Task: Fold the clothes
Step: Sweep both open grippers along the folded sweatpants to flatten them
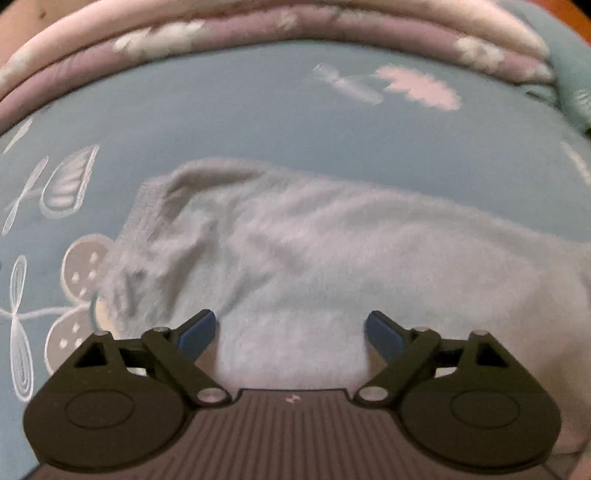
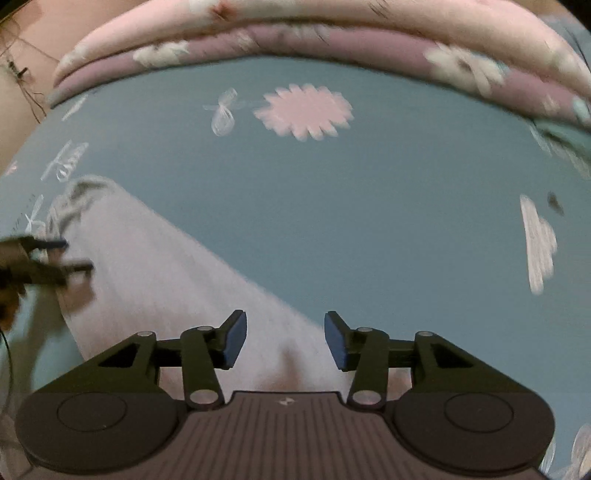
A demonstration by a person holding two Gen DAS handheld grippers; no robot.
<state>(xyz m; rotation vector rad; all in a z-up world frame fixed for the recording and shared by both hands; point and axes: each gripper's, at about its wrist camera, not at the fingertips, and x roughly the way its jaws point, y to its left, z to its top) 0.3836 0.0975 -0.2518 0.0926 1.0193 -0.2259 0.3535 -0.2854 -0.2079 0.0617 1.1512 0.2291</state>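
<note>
The pale garment [image 1: 295, 251] lay flat across the middle of the blue sheet [image 1: 258, 122]. The left gripper [image 1: 290, 334] and the right gripper [image 2: 284, 339] both hung over it, spread apart and holding nothing. A fold looked done; next, I think, they needed a fresh edge to pinch.

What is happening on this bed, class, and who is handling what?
A person is folding clothes with a handheld gripper in each hand. A pale fleecy garment lies spread on a blue patterned bedsheet, with a rolled pink and mauve quilt along the far edge. The left gripper hangs over the garment with its jaws wide apart, holding nothing. The right gripper is over the garment's edge, jaws apart and empty too. Nothing is gripped at this moment.
</note>
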